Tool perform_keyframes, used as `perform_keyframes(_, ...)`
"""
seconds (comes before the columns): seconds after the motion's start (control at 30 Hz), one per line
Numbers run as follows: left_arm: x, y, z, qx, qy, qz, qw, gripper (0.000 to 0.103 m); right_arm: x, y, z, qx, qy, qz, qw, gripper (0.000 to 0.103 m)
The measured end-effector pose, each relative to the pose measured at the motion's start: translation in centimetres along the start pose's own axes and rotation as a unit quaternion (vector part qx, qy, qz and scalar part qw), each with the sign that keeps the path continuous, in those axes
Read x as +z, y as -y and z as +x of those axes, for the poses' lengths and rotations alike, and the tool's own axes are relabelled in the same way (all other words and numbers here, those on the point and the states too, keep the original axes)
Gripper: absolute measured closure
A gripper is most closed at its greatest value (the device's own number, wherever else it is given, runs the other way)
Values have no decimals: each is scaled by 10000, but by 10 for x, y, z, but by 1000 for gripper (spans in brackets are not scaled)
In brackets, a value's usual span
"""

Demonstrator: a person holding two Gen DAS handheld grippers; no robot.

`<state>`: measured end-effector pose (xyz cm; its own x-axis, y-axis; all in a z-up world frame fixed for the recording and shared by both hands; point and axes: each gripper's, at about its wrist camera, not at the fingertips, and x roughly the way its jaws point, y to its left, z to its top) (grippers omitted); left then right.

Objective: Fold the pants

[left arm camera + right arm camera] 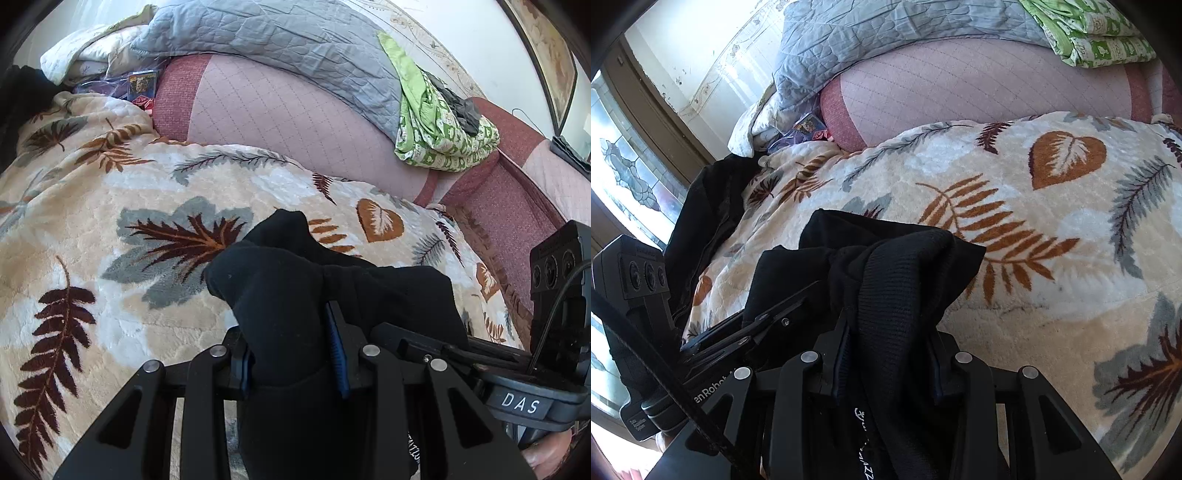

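The black pants (pixel 291 273) hang bunched between my left gripper's (pixel 293 347) blue-padded fingers, which are shut on the cloth above the leaf-print blanket (pixel 110 206). In the right wrist view my right gripper (pixel 886 343) is shut on the ribbed black waistband of the pants (pixel 897 266), which drapes over the fingers; white lettering shows low on the cloth. The two grippers are close side by side: the right one shows at the right edge of the left wrist view (pixel 554 295), and the left one at the left of the right wrist view (pixel 639 280). Most of the pants hang below, out of view.
The blanket (pixel 1052 221) covers a sofa seat. Behind it is a pink quilted backrest (pixel 280 114) with a grey quilt (pixel 280 40) and a green patterned cloth (pixel 439 122) draped over it. A dark garment (pixel 705 206) lies at the blanket's left end near a window (pixel 624 173).
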<state>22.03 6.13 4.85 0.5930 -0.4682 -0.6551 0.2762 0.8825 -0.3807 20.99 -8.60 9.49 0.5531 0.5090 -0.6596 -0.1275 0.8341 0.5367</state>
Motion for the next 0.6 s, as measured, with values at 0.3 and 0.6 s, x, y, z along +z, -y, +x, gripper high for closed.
perform_keyframes(0.3,1,-7,8,4,-97,-121,9999,71,3,2,11,-28,-6,91,10000,66)
perform_keyframes(0.6,1,-11,15,19,-174,-195,9997,71,4,6,18,-64,-44,119,9999,66)
